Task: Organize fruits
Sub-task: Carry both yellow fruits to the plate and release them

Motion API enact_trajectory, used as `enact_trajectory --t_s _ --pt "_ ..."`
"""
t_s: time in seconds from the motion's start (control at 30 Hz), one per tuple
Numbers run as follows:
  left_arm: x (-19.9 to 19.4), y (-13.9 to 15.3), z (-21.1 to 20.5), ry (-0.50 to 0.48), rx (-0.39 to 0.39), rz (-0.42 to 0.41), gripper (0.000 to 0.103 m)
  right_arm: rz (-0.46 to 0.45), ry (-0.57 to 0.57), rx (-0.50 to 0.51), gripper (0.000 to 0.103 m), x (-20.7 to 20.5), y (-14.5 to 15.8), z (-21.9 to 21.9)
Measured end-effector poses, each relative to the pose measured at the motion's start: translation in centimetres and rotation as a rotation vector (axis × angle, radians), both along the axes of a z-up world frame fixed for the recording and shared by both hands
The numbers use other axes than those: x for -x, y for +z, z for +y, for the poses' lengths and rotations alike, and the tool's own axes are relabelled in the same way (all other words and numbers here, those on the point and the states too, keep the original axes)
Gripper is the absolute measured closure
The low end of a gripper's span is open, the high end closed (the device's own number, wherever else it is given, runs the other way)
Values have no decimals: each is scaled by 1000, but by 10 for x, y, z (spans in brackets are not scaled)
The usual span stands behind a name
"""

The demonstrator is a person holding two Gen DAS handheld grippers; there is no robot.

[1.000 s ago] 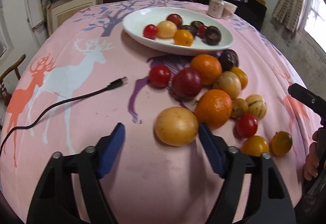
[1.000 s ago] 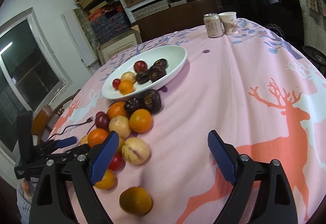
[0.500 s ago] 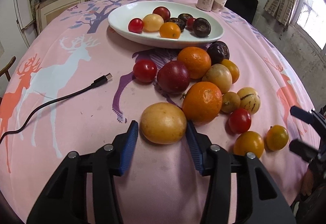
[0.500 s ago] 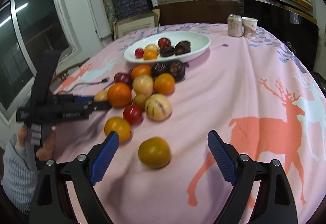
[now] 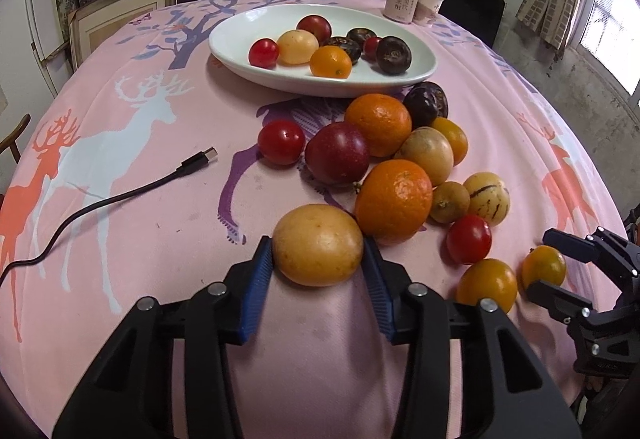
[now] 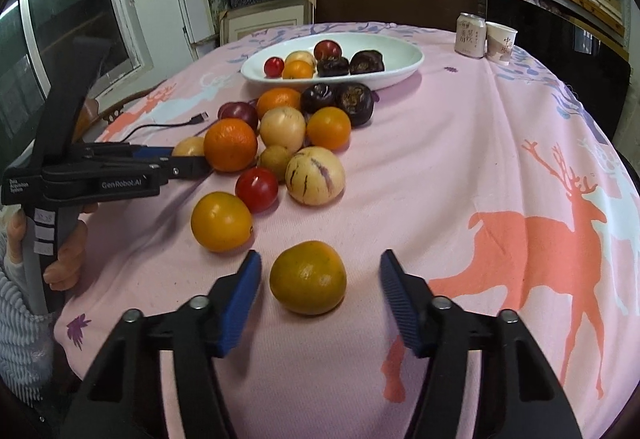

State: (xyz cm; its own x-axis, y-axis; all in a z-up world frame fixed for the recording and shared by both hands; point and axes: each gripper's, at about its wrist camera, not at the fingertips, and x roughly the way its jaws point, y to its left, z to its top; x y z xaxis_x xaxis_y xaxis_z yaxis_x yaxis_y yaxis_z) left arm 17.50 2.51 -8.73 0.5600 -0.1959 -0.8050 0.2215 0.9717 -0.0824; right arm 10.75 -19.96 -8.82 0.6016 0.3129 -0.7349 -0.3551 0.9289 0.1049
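Observation:
My left gripper (image 5: pixel 316 244) is closing, and its blue pads press both sides of a yellow round fruit (image 5: pixel 318 245) on the pink tablecloth. Behind it lies a heap of oranges (image 5: pixel 394 199), tomatoes and dark fruits. A white oval dish (image 5: pixel 240 51) further back holds several fruits. My right gripper (image 6: pixel 320 254) is closing around a small orange-green citrus (image 6: pixel 308 277), with gaps left between the pads and the fruit. In the left wrist view the right gripper (image 5: pixel 554 267) straddles that citrus (image 5: pixel 542 265). The left gripper (image 6: pixel 188 163) shows at the left of the right wrist view, held by a hand.
A black USB cable (image 5: pixel 120 195) trails across the cloth on the left. A drink can (image 5: pixel 402 2) and a paper cup (image 5: pixel 428 5) stand at the far edge behind the dish. Shelves and boxes line the wall beyond the table.
The left jaws have narrowed until the pads meet the yellow fruit. The right gripper swung over to the small citrus, and its jaws have drawn in around it.

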Motion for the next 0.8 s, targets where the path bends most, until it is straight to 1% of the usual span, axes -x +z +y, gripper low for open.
enact_trajectory --t_s 0.03,0.07,0.1,0.13,0.23,0.4,0.5,0.53,0.57,0.63,0.73,0.8 --pt "0 0 0 0 0 0 59 2 -1 4 53 0 -1 1" --pt "-1 0 0 0 0 -1 59 12 2 6 56 -1 -2 1" --pt "0 0 0 0 0 0 59 20 5 7 63 -2 -3 2" --pt "0 0 0 1 0 0 59 28 6 10 66 -2 -5 2" --pt "0 0 1 7 5 -2 59 33 5 10 66 -4 -6 2" --pt "2 4 7 28 22 -15 59 36 1 -31 66 -6 -6 -4" --pt "3 12 13 41 62 -29 59 59 -9 -97 66 -11 -2 -14" --pt "1 20 17 55 70 -40 59 64 -11 -115 66 -12 0 -17" --pt "-3 28 19 69 64 -54 59 67 -11 -143 66 -16 5 -21" --pt "-14 43 25 89 52 -80 59 36 -22 -149 66 -24 22 -25" --pt "-43 71 30 140 28 -120 59 -49 -44 -145 66 -49 59 -29" --pt "-58 83 30 161 27 -142 59 -108 -54 -159 66 -74 88 -25"
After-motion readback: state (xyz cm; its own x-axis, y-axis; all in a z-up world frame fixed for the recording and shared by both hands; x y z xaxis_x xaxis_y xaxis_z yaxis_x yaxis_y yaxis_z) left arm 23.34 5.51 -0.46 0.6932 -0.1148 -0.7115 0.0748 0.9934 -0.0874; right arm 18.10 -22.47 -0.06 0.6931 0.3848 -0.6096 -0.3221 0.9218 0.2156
